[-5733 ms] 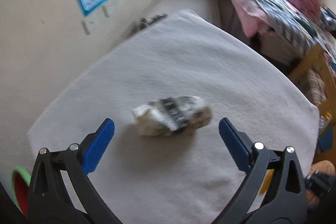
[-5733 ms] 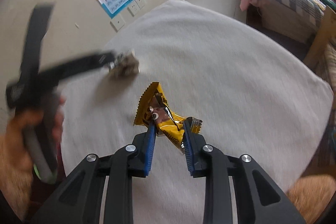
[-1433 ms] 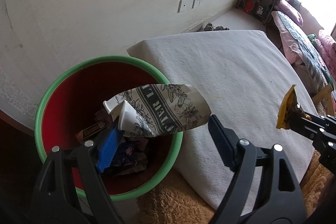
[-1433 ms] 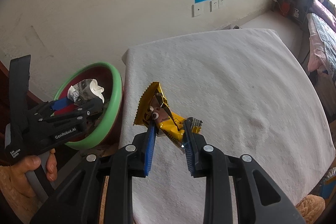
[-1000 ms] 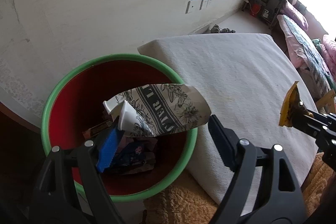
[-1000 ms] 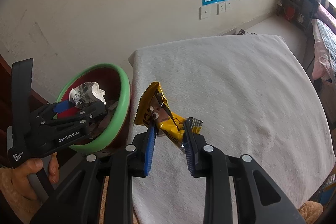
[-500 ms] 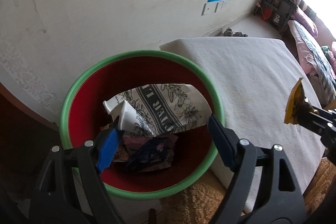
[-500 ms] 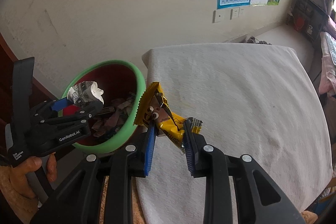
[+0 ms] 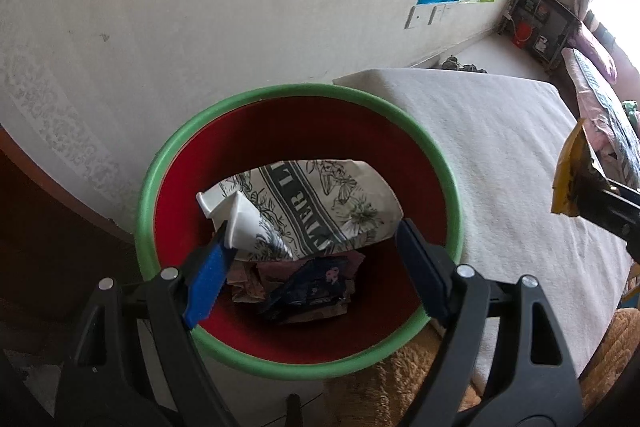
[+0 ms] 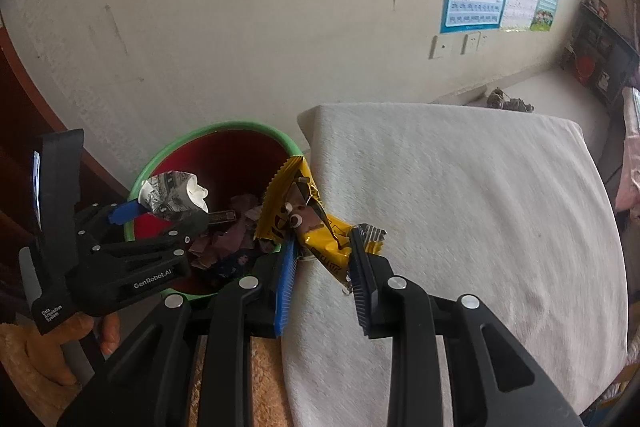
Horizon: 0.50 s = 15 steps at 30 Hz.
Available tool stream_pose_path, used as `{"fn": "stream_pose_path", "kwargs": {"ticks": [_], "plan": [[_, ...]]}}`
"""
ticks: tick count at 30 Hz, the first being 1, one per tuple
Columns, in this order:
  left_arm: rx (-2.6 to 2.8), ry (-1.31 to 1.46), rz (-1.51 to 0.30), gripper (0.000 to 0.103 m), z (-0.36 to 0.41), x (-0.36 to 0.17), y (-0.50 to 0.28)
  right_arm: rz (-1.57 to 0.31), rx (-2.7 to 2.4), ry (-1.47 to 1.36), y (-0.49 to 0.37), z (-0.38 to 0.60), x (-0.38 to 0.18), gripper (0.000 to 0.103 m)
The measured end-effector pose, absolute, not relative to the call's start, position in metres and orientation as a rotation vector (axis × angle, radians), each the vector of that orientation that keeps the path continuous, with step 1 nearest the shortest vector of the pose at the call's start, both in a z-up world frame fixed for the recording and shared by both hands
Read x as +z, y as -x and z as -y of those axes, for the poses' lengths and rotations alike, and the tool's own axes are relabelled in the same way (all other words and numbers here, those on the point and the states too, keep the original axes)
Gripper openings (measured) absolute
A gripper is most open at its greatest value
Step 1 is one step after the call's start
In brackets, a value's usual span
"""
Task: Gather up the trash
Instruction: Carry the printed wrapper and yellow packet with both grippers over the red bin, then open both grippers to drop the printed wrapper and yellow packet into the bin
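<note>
Left gripper [image 9: 310, 259] hangs released, cup [image 9: 304, 205] stuck on one finger above bin [image 9: 448, 167]; right gripper [image 10: 322, 263] clenches wrapper [image 10: 304, 223] beside.

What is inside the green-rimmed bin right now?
In the bin, crumpled brownish paper scraps and a dark blue wrapper lie on the bottom. The printed paper cup hanging at the left gripper covers what lies beneath it.

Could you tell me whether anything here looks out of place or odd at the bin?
One oddity: the left tool is open over the bin, yet the crumpled printed cup clings to one finger instead of dropping. The right tool grips the yellow wrapper normally.
</note>
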<state>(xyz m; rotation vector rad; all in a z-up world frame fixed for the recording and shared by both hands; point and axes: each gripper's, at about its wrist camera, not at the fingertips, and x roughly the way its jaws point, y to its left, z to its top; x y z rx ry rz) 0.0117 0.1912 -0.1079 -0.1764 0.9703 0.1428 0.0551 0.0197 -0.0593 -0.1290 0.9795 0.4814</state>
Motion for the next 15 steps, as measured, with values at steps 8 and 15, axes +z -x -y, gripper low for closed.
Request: {"fn": "stream_pose_path", "kwargs": {"ticks": [8,15], "plan": [[0.16,0.188,-0.964,0.078,-0.199,-0.109,-0.014,-0.987,0.497,0.137,-0.057,-0.036,-0.061,0.026],[0.202,0.205,-0.985,0.079,-0.212,-0.115,-0.015,-0.997,0.518,0.148,-0.057,-0.047,-0.065,0.026]]}}
